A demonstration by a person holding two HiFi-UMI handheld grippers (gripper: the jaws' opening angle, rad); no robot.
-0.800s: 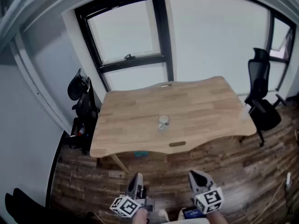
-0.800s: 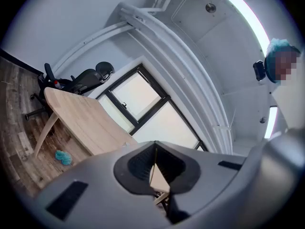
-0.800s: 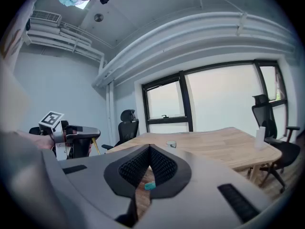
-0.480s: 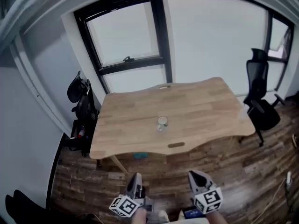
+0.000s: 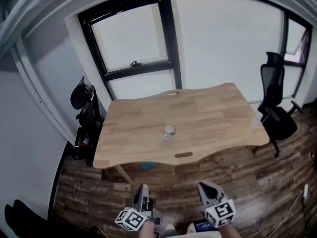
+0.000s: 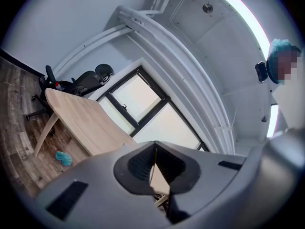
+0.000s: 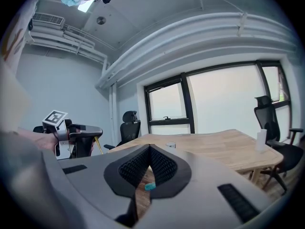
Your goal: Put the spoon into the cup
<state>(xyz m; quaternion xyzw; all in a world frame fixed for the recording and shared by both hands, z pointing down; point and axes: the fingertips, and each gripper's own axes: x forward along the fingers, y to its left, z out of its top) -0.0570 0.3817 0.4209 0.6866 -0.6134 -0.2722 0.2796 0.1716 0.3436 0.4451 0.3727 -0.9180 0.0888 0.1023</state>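
Observation:
A small pale cup (image 5: 169, 129) stands near the middle of the wooden table (image 5: 213, 108); it also shows far off in the right gripper view as the cup (image 7: 170, 145). A thin pale shape (image 5: 165, 137) lies against the cup's near side, too small to tell as the spoon. My left gripper (image 5: 142, 191) and right gripper (image 5: 205, 188) hang low over the floor, well short of the table's front edge. Each has its jaws closed tip to tip with nothing between them, as seen at the left gripper (image 6: 155, 146) and right gripper (image 7: 149, 148).
A black office chair (image 5: 275, 103) stands at the table's right end and another chair (image 5: 84, 100) at its left. A white object (image 5: 255, 122) sits near the table's right edge. A teal thing (image 5: 145, 165) lies on the wood floor under the table.
The head view has shifted slightly, so the table and cup sit a little further left in the picture. Both grippers stay low, closed and nearly still.

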